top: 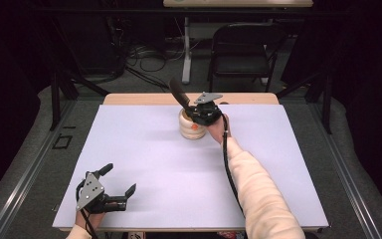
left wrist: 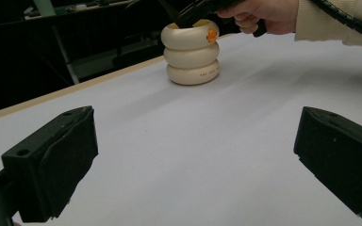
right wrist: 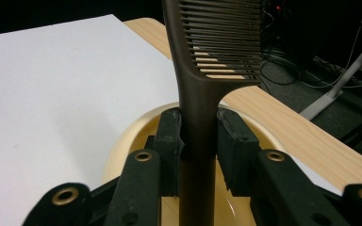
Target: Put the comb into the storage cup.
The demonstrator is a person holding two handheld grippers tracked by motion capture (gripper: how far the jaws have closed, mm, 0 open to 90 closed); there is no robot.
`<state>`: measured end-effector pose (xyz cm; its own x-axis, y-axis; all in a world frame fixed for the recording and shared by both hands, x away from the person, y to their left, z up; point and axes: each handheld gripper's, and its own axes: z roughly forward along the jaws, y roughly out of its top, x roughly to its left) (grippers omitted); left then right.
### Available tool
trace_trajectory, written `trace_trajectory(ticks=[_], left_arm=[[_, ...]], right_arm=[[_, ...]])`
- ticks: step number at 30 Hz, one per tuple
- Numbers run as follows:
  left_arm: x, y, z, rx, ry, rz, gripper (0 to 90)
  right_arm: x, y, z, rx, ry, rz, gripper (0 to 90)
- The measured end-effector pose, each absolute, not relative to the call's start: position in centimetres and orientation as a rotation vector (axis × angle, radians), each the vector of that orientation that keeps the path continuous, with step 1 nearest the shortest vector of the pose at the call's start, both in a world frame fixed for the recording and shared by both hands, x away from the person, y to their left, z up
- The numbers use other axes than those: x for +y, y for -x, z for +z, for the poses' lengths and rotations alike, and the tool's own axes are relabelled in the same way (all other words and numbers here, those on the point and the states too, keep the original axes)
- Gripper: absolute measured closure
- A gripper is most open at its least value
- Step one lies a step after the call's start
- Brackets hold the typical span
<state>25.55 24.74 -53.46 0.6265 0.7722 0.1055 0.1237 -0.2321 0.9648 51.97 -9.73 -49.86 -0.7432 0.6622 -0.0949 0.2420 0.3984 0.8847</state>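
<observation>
Evidently the right gripper [top: 193, 112] was clamped on the comb [right wrist: 202, 94] over the cream ringed holder [top: 191, 127] at the far table centre, comb unreleased, while the left gripper [top: 119, 181] rested open, near left.

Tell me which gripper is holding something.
The right gripper, at the far side of the table: its pads clamp the dark comb handle over the cream ringed holder. The left gripper stands open near the front edge.

Dark room, folding chair [top: 241, 47], floor cables [top: 149, 57]
</observation>
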Motion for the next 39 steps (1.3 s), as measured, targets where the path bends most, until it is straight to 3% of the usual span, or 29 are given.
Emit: trace_trajectory(ticks=[28, 39], left_arm=[[24.7, -25.5, -53.4, 0.734, -1.725, 0.720, 0.2], [24.7, -25.5, -53.4, 0.737, -1.725, 0.721, 0.2]], right_arm=[[-11.2, -50.0, -47.4, 2.317, -0.793, 1.307, 21.0], [-12.3, -48.0, -46.7, 2.364, -0.753, 1.307, 13.5]])
